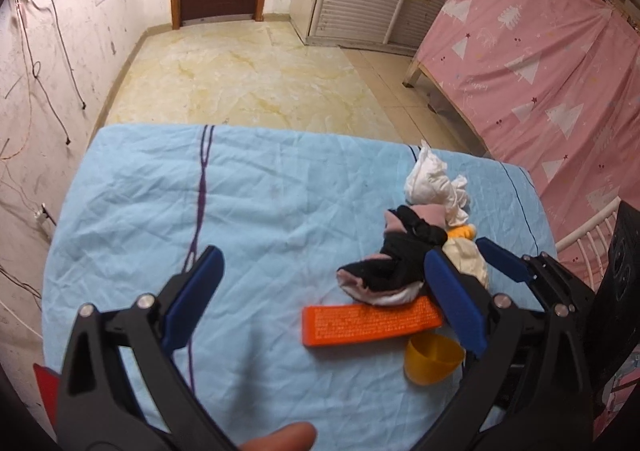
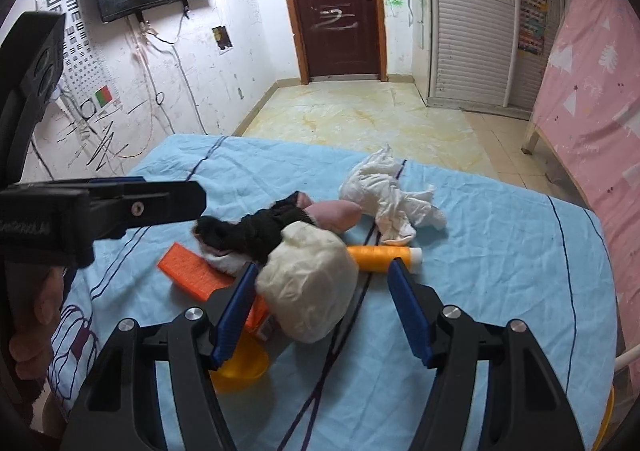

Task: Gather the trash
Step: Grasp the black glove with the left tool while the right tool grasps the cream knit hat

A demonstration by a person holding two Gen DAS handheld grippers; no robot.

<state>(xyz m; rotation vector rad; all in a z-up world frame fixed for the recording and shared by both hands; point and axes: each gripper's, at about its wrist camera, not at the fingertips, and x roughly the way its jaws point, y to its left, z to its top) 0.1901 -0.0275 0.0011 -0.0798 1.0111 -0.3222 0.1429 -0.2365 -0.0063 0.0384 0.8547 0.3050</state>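
A pile lies on the blue sheet (image 1: pixel 260 191): crumpled white tissue (image 1: pixel 434 181), a black and pink sock (image 1: pixel 400 263), an orange box (image 1: pixel 372 321), a yellow cup (image 1: pixel 434 359) and a cream wad (image 2: pixel 310 283). My left gripper (image 1: pixel 320 287) is open above the sheet, left of the pile, its right finger over the sock's edge. My right gripper (image 2: pixel 322 299) is open, its jaws on either side of the cream wad, and it also shows in the left wrist view (image 1: pixel 504 259). An orange thread spool (image 2: pixel 382 255) lies behind the wad, beside the tissue (image 2: pixel 390 199).
The sheet covers a table whose far edge drops to a marbled floor (image 1: pixel 248 67). A pink curtained bed (image 1: pixel 540 63) stands at the right. A white rail (image 1: pixel 588 231) runs by the table's right edge. The left gripper's body (image 2: pixel 100 207) crosses the right view.
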